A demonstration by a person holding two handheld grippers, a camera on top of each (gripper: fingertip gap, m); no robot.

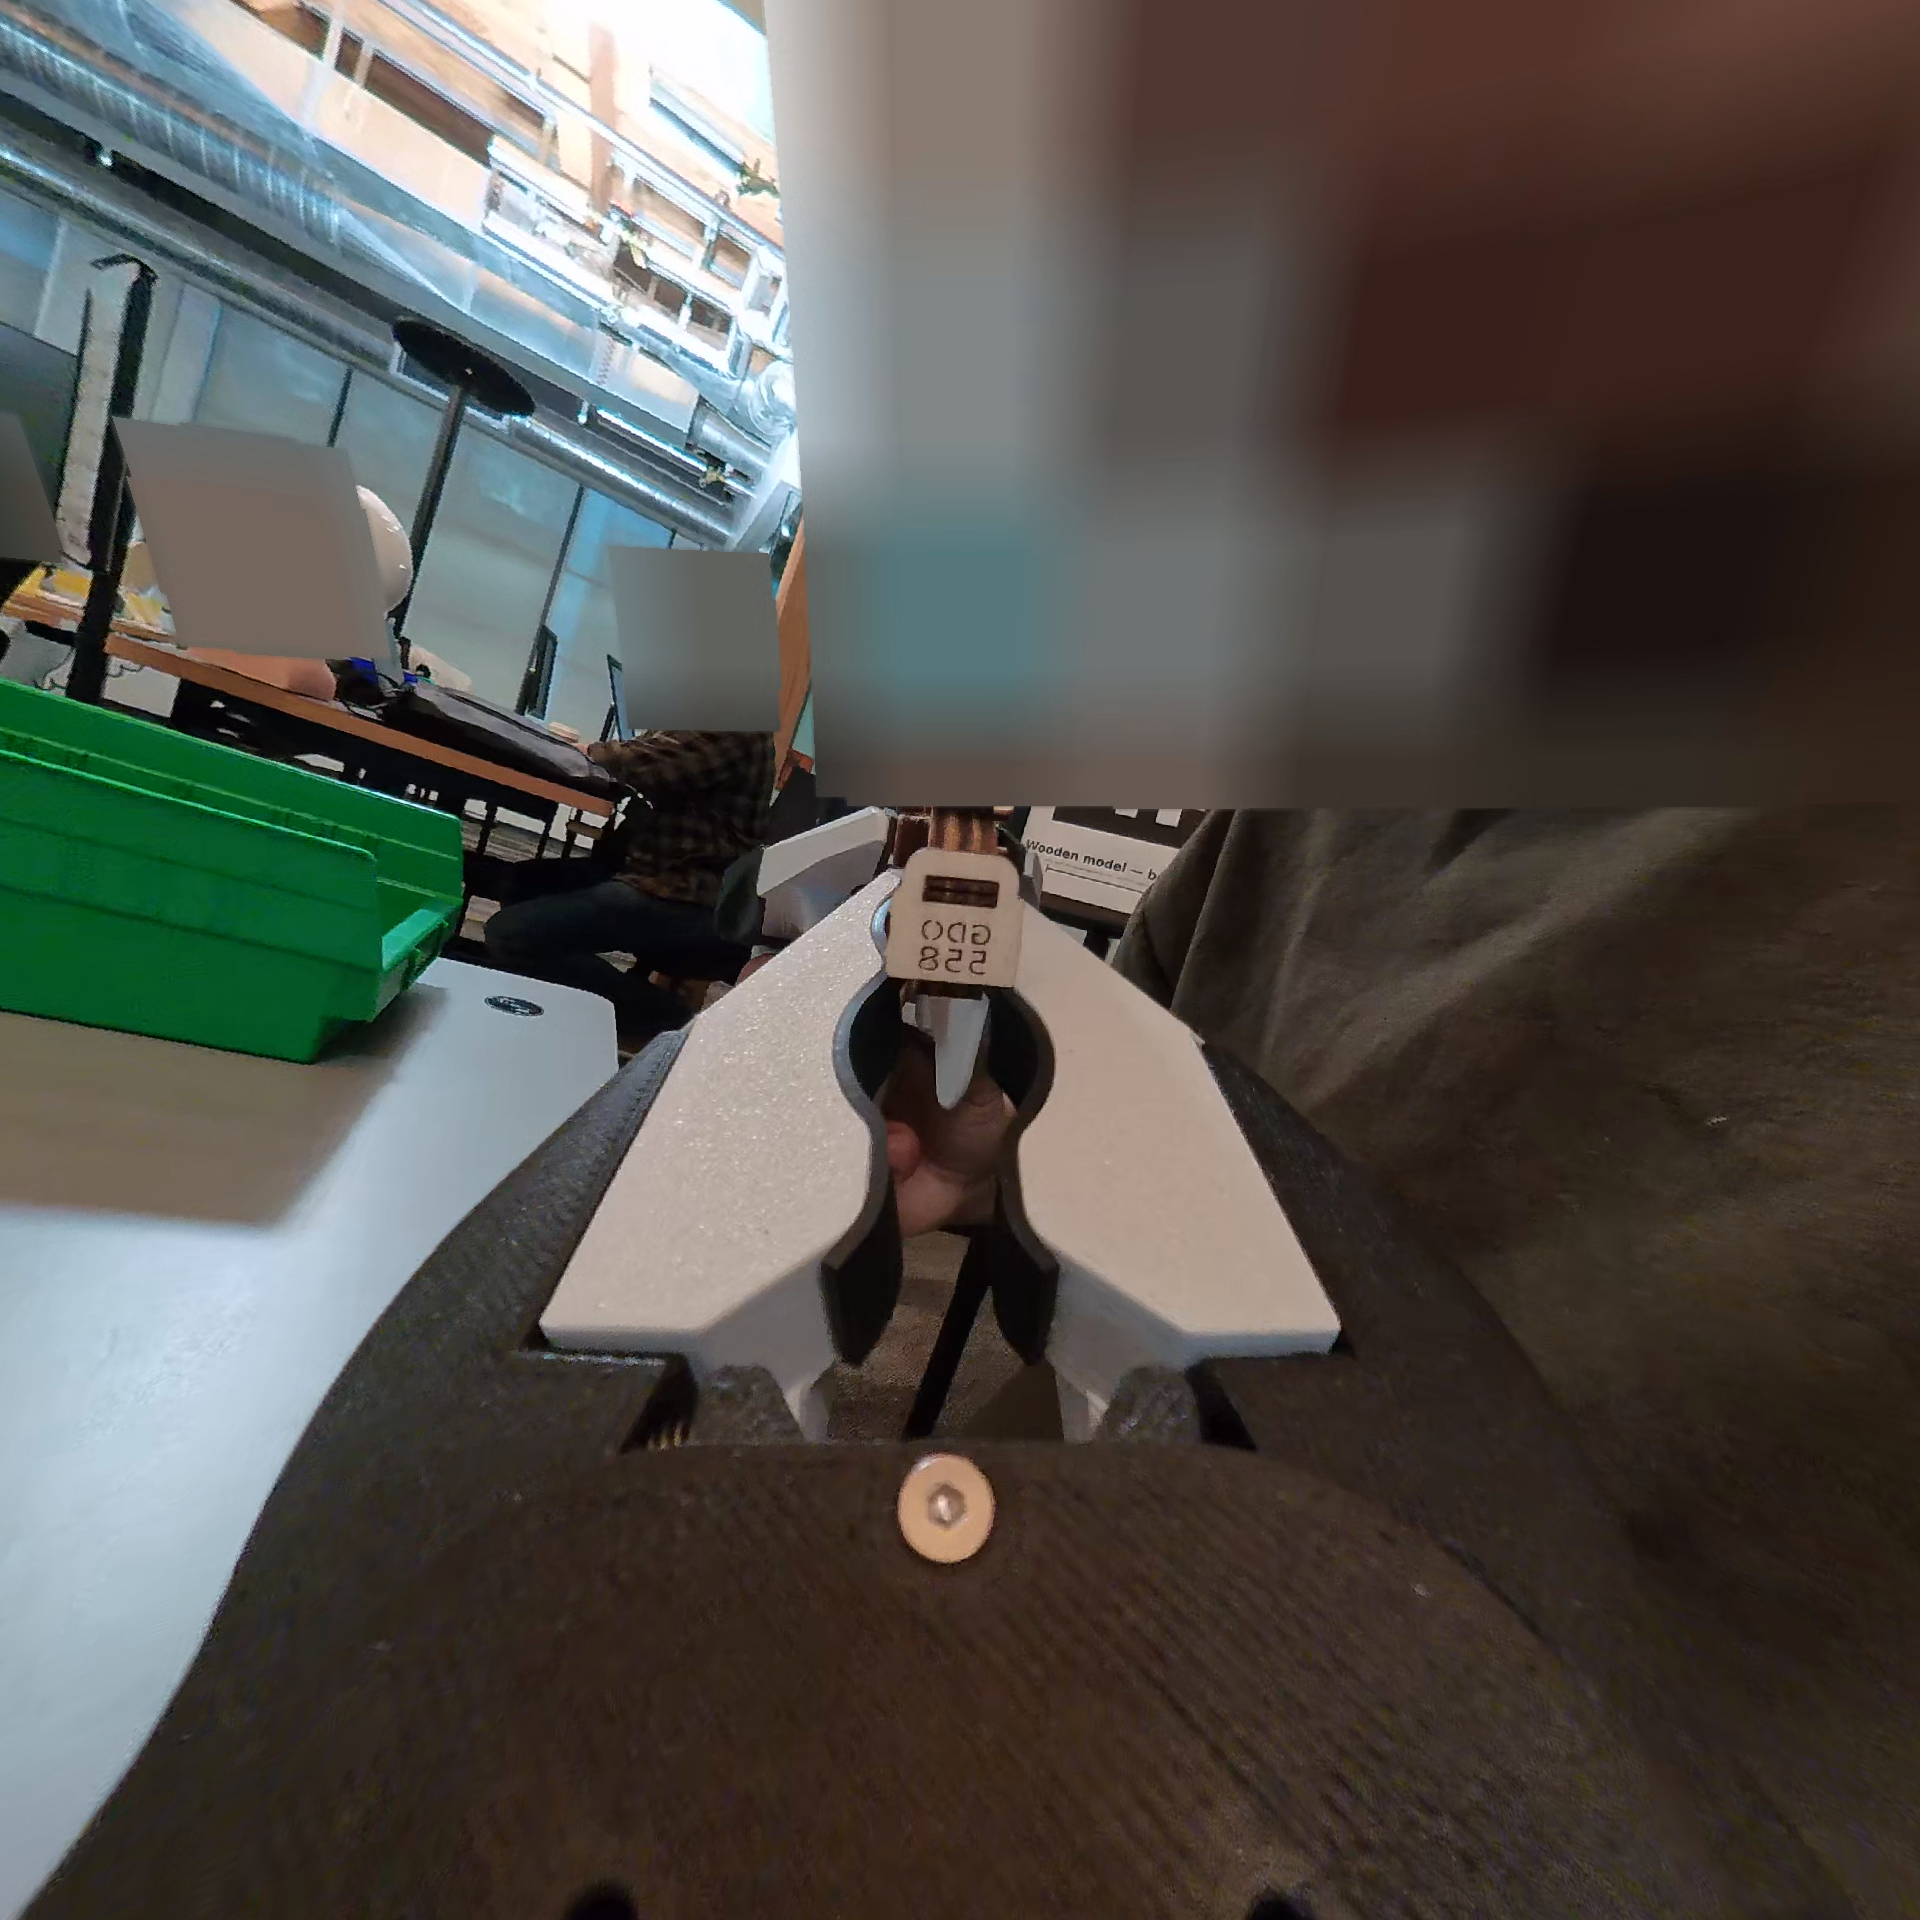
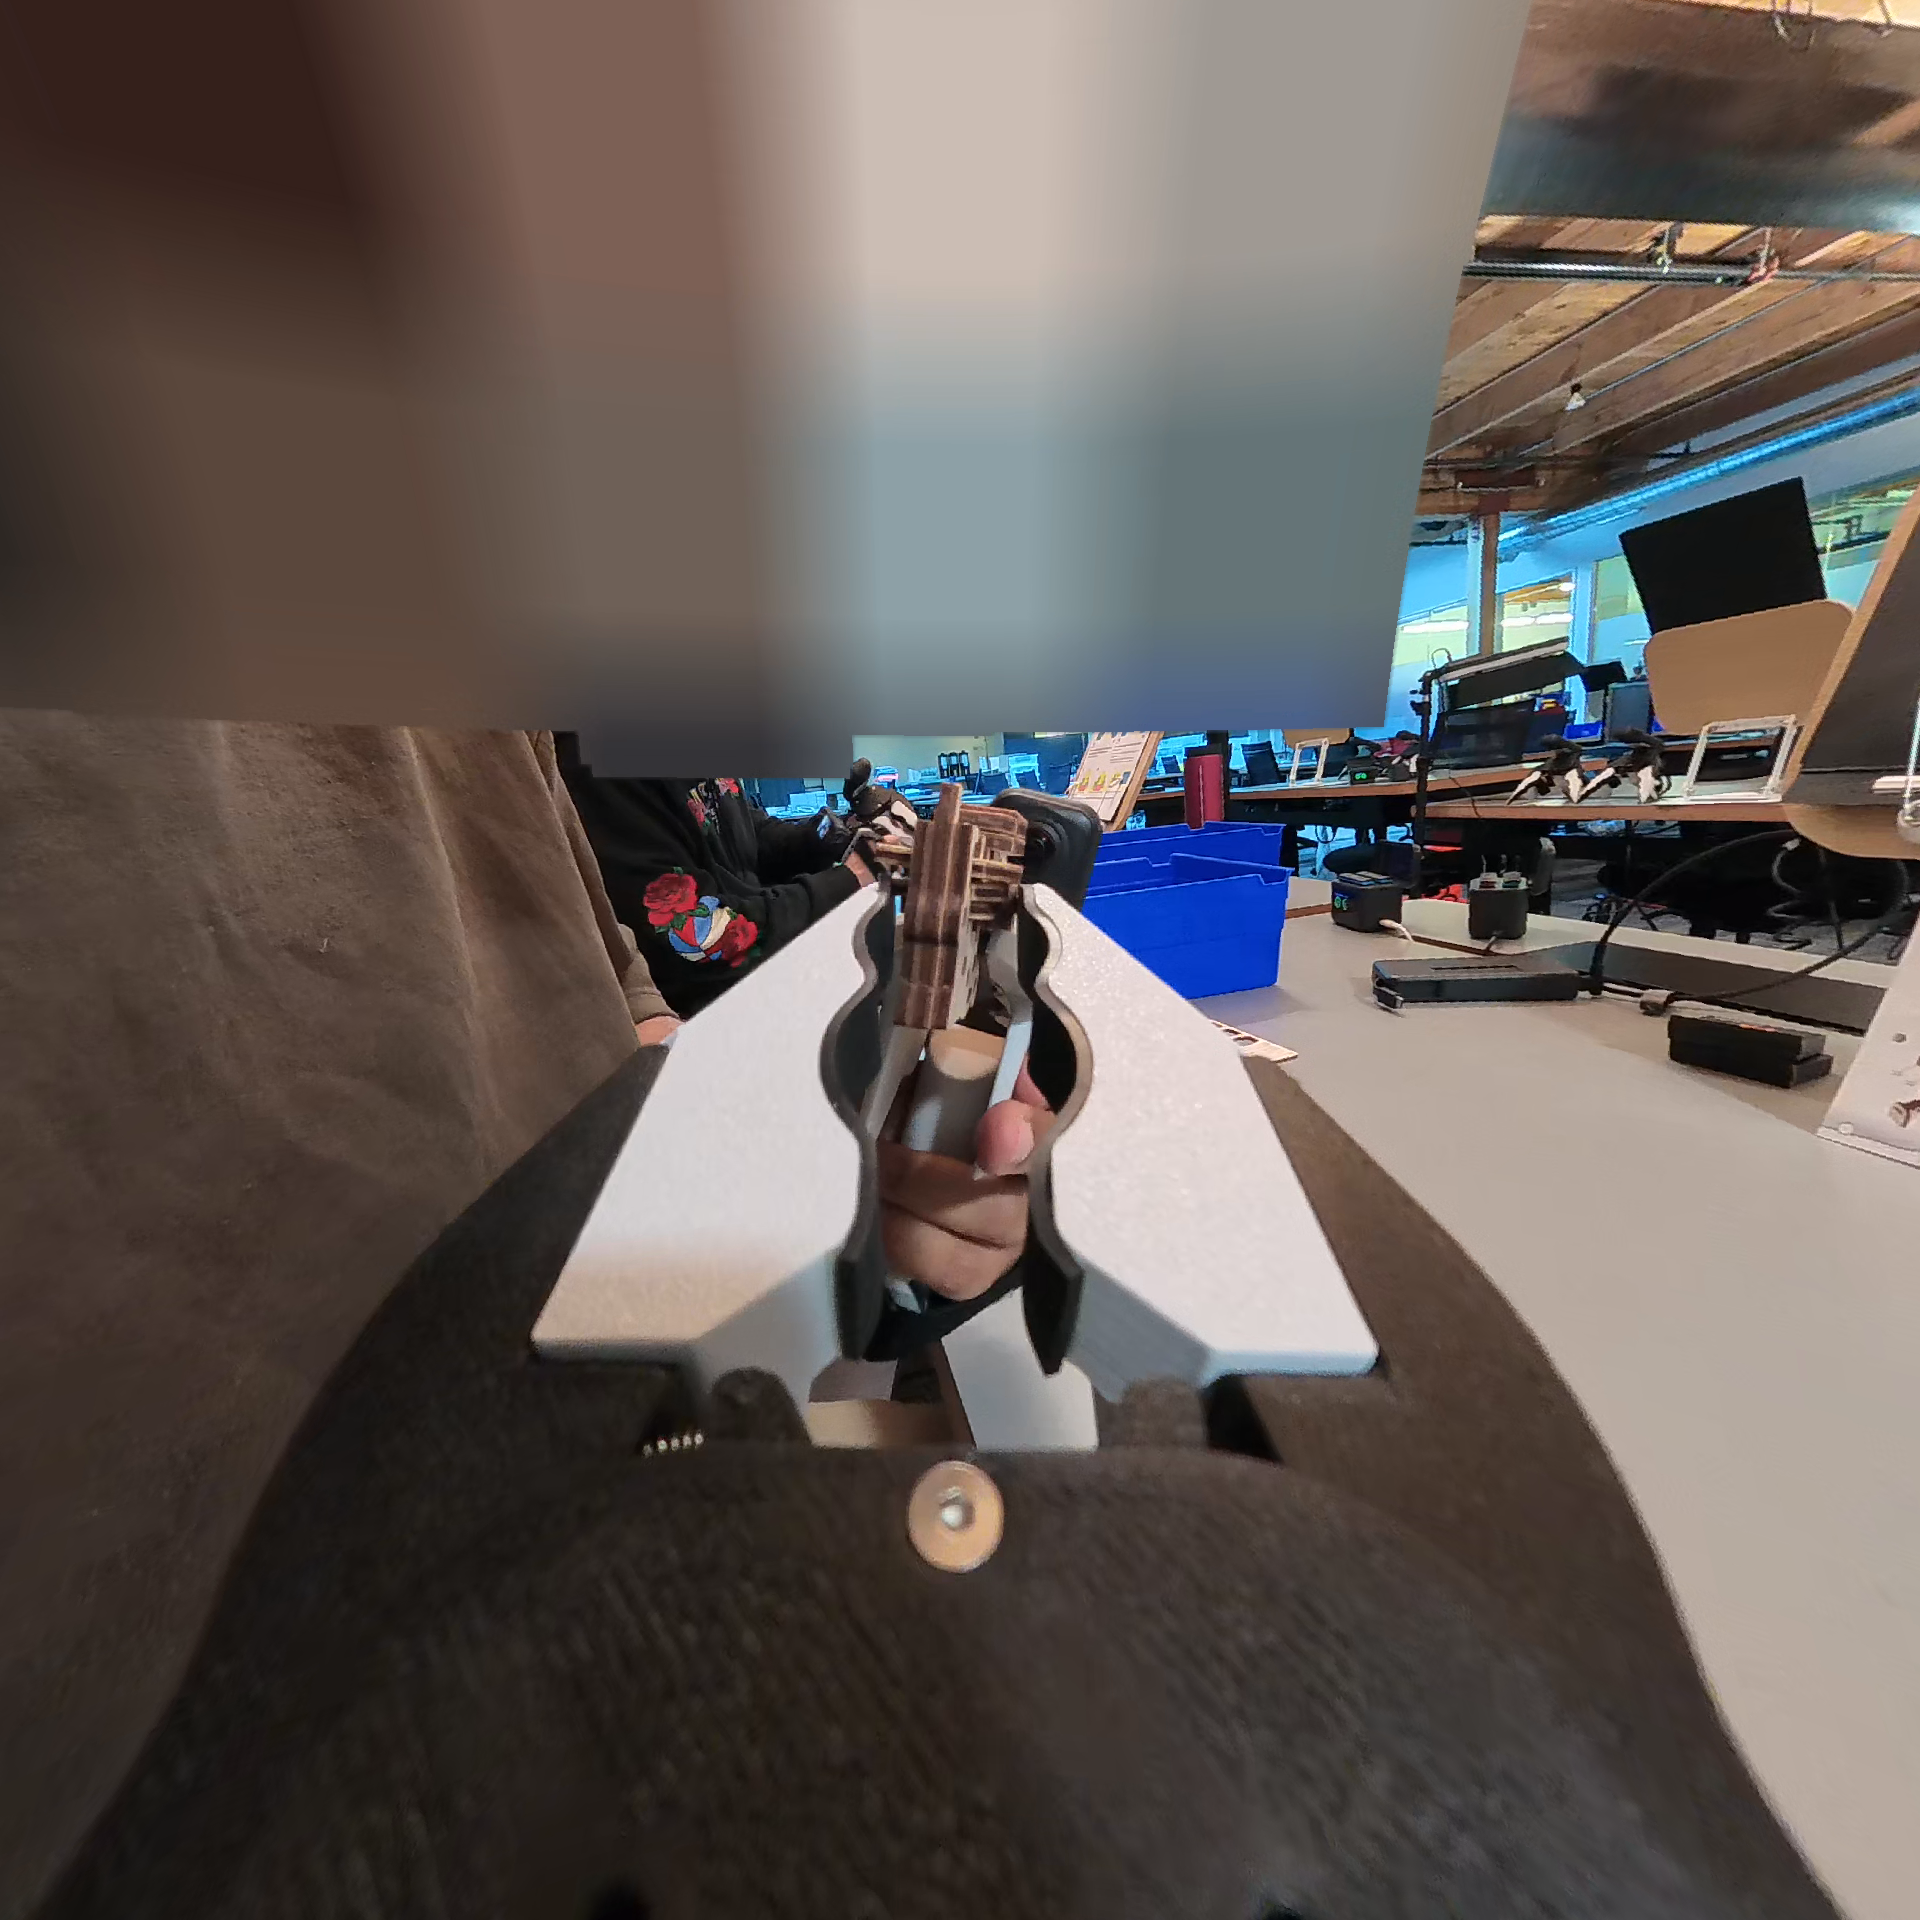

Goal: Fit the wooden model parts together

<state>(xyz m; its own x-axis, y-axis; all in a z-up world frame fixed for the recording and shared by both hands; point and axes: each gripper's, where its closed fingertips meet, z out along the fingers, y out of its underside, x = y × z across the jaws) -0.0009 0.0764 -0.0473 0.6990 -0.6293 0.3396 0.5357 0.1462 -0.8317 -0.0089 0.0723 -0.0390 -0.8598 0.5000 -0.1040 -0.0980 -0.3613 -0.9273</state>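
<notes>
Your pale grey table [image 2: 1558, 1195] runs smooth and matte under both views. A green ribbed plastic bin [image 1: 208, 883] shows only to your left gripper's camera, stacked blue bins [image 2: 1184, 914] only to your right's. Your olive cotton shirt [image 1: 1558, 1143] fills the space beside both tools.

Your right gripper [image 2: 951, 914], with grainy white fingers on a black woven-texture body, is pinched on the model [image 2: 951, 883]: layered plywood with dark laser-burnt edges and notched, comb-like slots, held up in the air in front of your chest. Only this view shows those layers edge-on.

Your left gripper [image 1: 951, 904], built the same, is clamped on a small pale wooden tab [image 1: 953, 930], flat and rounded, engraved on its face. Brown slats of the model rise just behind it. Only this view shows the tab's face. Through each tool's gap you see a hand [image 2: 966, 1195] gripping the other's handle.
</notes>
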